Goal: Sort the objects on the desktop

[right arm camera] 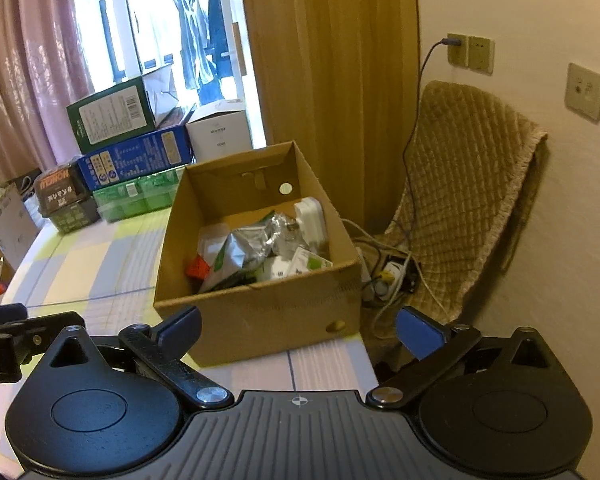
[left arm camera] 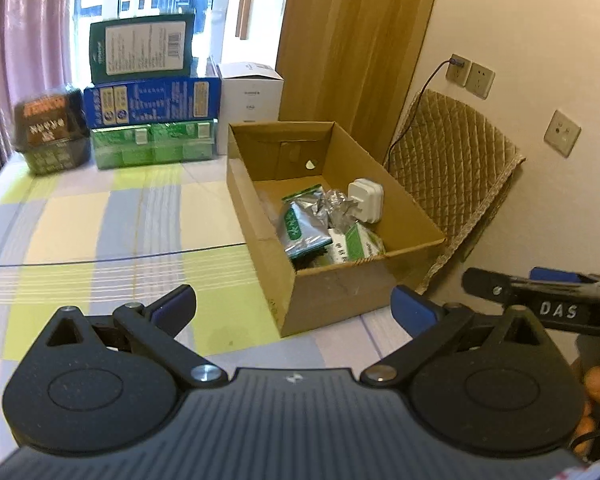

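1. Table (left arm camera: 100,216): a checked cloth covers it. In the left wrist view the bare left half of the frame is open room for moving. The table's far side edge falls away beside the box toward a padded chair (right arm camera: 472,184) and floor cables.
2. Stacked cartons (left arm camera: 148,116): upper left of both views, against the window, well apart from both grippers.
3. Cardboard box (right arm camera: 256,312): centre of both views, directly ahead of both grippers. Its long axis runs away from the cameras. Its near wall stands just beyond the fingertips.
4. Box contents: a white charger (left arm camera: 365,199), foil packets (left arm camera: 306,228) and small cartons lie in the box, piled toward its near right part.
5. Left gripper (left arm camera: 296,306): jaws spread wide, holding nothing. The box lies ahead and slightly right.
6. Right gripper (right arm camera: 298,328): jaws spread wide, holding nothing. It appears nearer the box, whose near wall sits between its fingertips.
7. Judgement: no loose item shows on the cloth near the grippers, so sorting appears largely done.
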A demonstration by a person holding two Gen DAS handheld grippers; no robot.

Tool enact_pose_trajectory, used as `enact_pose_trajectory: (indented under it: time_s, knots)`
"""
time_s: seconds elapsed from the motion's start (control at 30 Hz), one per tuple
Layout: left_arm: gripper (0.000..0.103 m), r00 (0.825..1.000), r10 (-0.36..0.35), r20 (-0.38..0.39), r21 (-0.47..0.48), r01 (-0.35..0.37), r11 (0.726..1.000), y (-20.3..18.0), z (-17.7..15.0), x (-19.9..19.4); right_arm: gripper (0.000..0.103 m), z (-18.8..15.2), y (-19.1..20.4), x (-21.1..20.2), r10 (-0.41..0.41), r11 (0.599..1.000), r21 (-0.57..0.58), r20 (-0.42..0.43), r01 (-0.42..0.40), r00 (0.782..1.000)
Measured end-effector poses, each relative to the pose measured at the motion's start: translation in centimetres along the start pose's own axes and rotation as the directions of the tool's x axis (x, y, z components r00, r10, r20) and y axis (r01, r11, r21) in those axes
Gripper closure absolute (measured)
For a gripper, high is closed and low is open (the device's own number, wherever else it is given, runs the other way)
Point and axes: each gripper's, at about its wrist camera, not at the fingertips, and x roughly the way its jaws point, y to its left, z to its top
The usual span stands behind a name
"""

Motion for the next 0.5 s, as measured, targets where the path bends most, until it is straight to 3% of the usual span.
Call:
enact_pose_trajectory:
  time_s: [0.5]
  knots:
    - [0.001,0.998,0.057,0.008,0.000,-0.057,0.998,-0.3,-2.6,-3.1,0.002,-1.8,0.8,-3.9,-0.008,1.000,-0.015,0.021,0.009,1.000]
